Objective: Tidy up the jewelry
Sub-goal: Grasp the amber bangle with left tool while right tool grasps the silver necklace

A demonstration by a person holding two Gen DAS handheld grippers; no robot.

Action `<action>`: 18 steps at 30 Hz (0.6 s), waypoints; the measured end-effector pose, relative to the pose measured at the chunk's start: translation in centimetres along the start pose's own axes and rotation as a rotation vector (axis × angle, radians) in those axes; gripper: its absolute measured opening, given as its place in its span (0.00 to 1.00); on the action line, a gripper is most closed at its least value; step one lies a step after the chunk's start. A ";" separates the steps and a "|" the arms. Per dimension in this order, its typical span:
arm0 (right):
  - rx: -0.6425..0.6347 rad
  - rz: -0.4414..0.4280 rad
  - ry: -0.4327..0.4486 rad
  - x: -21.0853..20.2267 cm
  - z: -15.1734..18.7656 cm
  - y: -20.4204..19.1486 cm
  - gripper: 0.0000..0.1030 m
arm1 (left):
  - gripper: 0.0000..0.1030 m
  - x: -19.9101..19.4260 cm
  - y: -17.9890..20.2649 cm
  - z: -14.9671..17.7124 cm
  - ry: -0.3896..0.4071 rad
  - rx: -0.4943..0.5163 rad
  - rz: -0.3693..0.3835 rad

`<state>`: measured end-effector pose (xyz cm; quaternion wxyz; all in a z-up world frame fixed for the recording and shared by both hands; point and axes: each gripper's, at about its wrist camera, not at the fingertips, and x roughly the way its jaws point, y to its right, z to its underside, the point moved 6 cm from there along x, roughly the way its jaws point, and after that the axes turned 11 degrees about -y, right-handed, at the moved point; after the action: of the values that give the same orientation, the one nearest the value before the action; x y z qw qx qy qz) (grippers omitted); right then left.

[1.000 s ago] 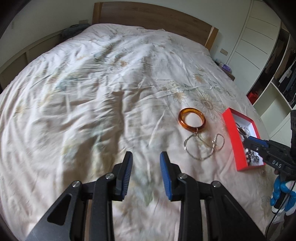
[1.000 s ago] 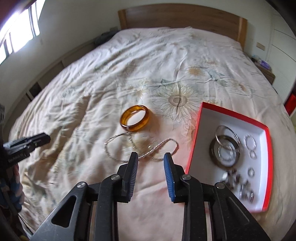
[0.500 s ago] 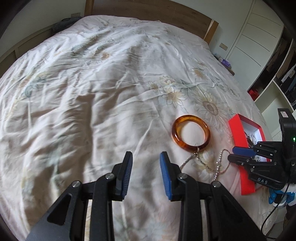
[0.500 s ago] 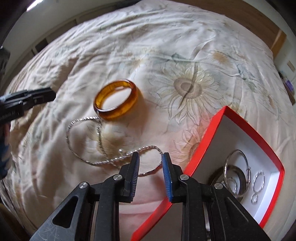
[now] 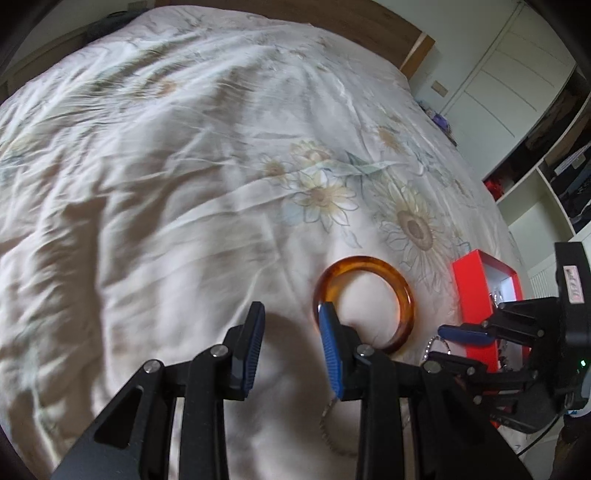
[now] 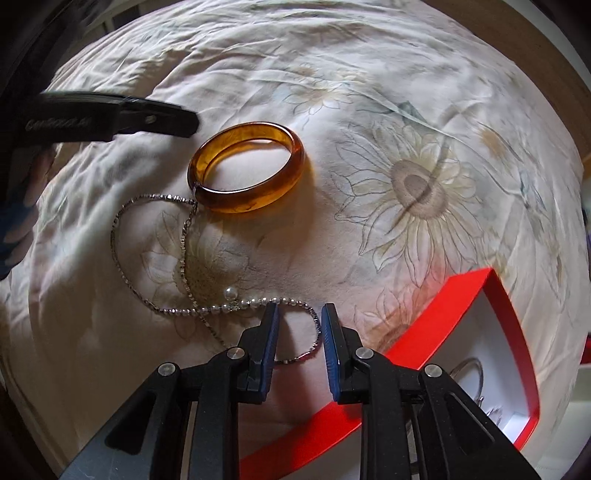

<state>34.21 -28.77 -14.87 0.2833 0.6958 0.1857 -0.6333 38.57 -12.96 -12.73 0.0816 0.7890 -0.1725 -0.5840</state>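
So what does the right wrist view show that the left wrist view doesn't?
Only the right wrist view: the whole silver chain necklace with its pearl, a loop lying between the open right gripper fingers, and rings inside the box.
Only the left wrist view: the open left gripper at the bangle's near rim, the headboard, the wardrobe.
Both: amber bangle, red box, floral bedspread.

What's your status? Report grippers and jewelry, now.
Both grippers open, empty. Right gripper straddles the silver chain beside the red box. Left gripper is at the amber bangle. Chain end touches bangle; possible snag.
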 end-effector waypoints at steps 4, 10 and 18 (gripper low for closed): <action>-0.038 0.011 -0.012 0.7 -0.5 -0.1 0.19 | 0.28 2.4 0.8 -0.7 -0.066 0.008 0.023; -0.008 0.030 0.027 1.0 -0.8 0.4 0.03 | 0.25 4.3 1.4 -1.4 -0.098 0.047 -0.003; 0.105 0.036 0.136 -0.5 -0.5 1.3 0.02 | 0.09 2.8 1.0 -1.5 -0.016 0.044 -0.077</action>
<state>35.36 -29.40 -14.19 0.2446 0.7545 0.1584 -0.5881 40.56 -14.99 -14.42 0.0404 0.7921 -0.1556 -0.5889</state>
